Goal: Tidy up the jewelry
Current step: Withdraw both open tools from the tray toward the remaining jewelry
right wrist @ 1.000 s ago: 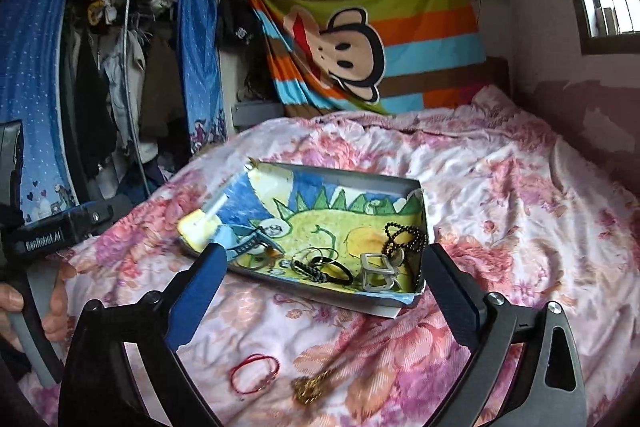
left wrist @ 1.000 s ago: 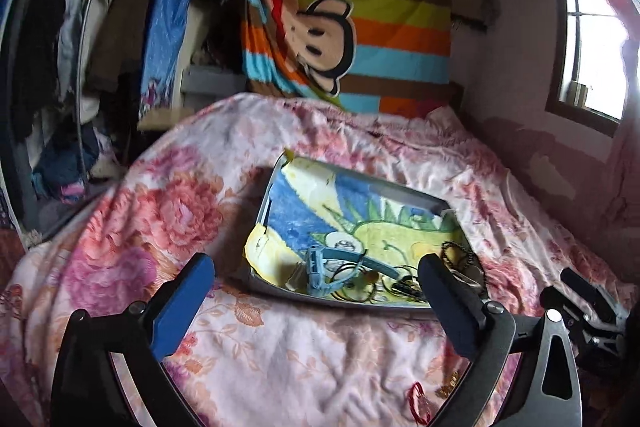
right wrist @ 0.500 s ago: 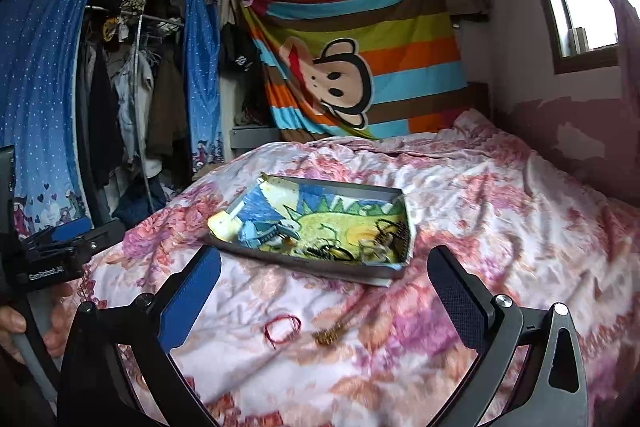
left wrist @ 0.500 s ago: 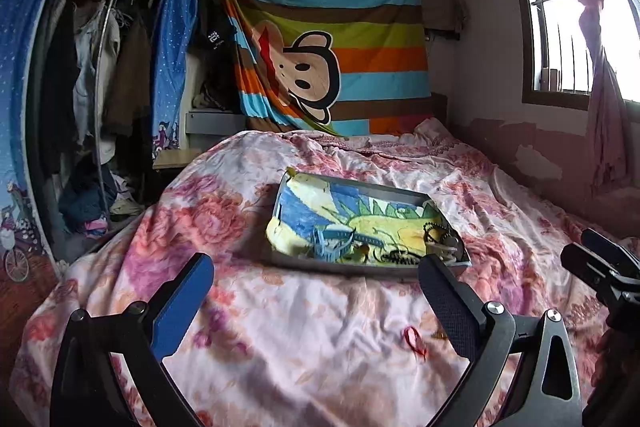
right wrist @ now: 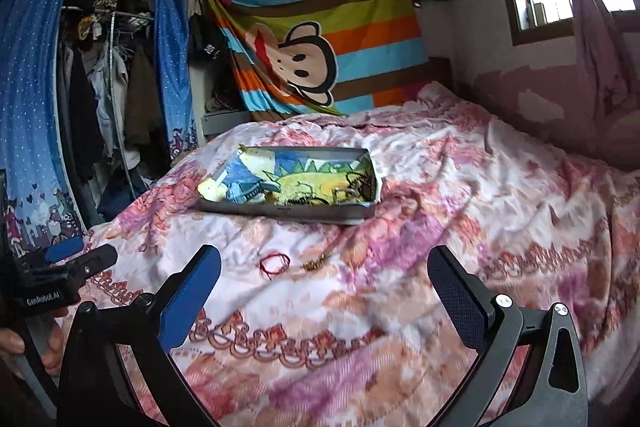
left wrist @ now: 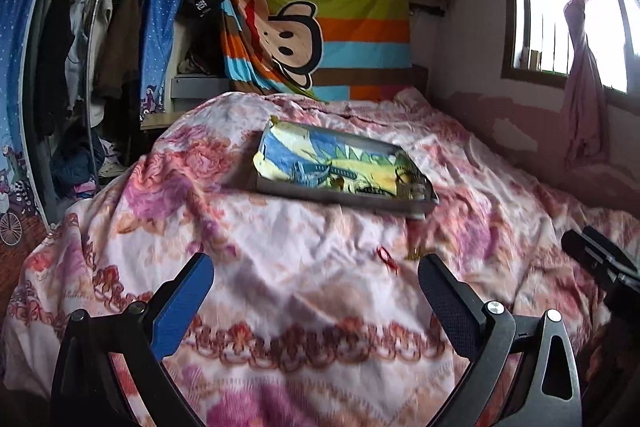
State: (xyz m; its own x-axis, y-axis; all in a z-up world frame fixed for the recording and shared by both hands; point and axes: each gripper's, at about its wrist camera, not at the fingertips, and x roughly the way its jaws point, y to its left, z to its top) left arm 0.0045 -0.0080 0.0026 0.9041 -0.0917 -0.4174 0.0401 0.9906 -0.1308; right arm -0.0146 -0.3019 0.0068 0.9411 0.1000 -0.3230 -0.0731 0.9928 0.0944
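A shallow grey tray (left wrist: 344,195) lined with a dinosaur drawing lies on the floral bed; it also shows in the right wrist view (right wrist: 288,213). Dark bracelets and chains (right wrist: 356,187) lie at its right end. A red string bracelet (right wrist: 274,263) and a gold chain (right wrist: 316,263) lie on the bedspread in front of the tray; they show in the left wrist view as the red bracelet (left wrist: 388,257) and the gold chain (left wrist: 416,253). My left gripper (left wrist: 316,275) is open and empty, well back from them. My right gripper (right wrist: 324,273) is open and empty, above the bedspread near them.
A striped monkey blanket (left wrist: 320,27) hangs at the head of the bed. A clothes rack (right wrist: 104,87) stands on the left. A window (left wrist: 560,7) and a wall are on the right. The other gripper shows at the left edge of the right wrist view (right wrist: 52,283).
Both grippers have pulled back and away from the tray, which now looks smaller and farther. More bedspread lies in front. Both stay open and empty.
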